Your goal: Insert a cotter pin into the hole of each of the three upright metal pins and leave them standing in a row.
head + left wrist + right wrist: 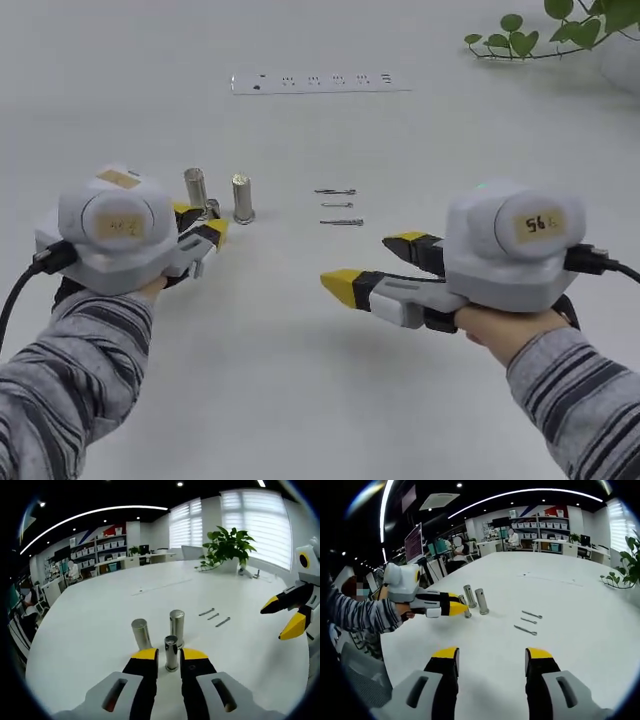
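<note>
Three upright metal pins stand on the white table. The back pin (195, 187) and the right pin (242, 198) stand free. The short nearest pin (212, 208) (171, 642) sits between the yellow tips of my left gripper (200, 220) (170, 655), whose jaws are narrowed with a thin gap on each side of it. Three cotter pins (338, 205) (529, 621) lie in a short column to the right of the pins. My right gripper (375, 262) (492, 655) hovers open and holds nothing, nearer the person than the cotter pins.
A white power strip (320, 81) lies at the back of the table. A potted plant (560, 25) (230, 542) stands at the far right corner. People sit at desks in the office behind.
</note>
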